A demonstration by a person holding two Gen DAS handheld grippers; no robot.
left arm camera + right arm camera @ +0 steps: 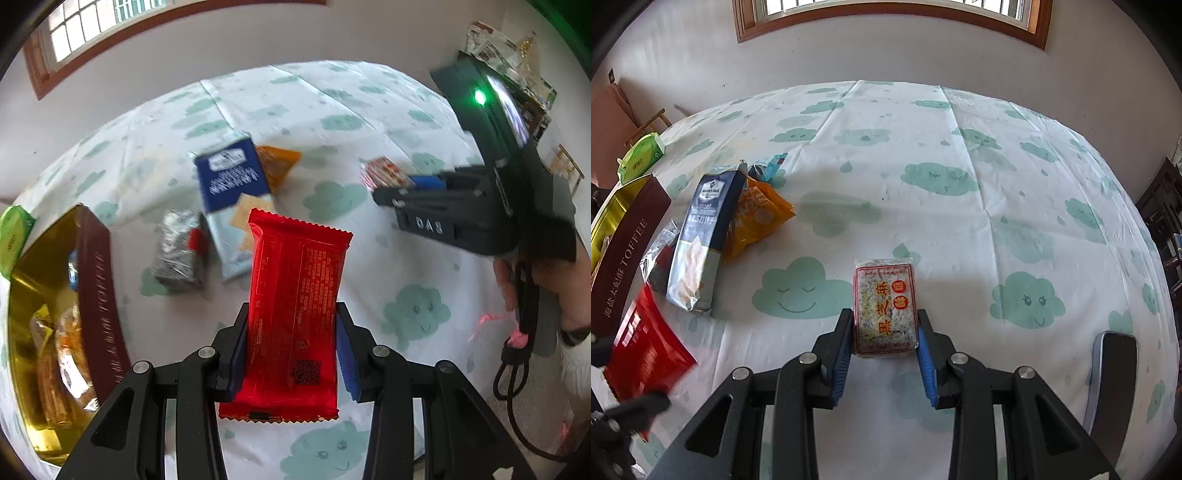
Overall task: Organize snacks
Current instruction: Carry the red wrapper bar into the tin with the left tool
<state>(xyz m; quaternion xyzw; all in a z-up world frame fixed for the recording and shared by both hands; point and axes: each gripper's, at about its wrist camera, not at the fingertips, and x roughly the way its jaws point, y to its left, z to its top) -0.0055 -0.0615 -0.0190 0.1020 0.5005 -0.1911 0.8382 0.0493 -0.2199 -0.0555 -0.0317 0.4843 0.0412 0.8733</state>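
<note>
Red packet (pixel 295 314) between left tongs (pixel 291 350)

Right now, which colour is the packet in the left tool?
Red packet, clearest in the left wrist view.

**Both claws are squeezing something**

The left claw (pixel 291 347) points forward and is held up above the tabletop. Its two blue pads (pixel 347 354) press on a red packet (pixel 295 306) from both sides. The right claw (pixel 884 345) is lower down. It pinches a small wrapped block (pixel 885 312) between its pads (pixel 927 363). A bare hand (pixel 543 291) holds the right claw's handle.
</note>
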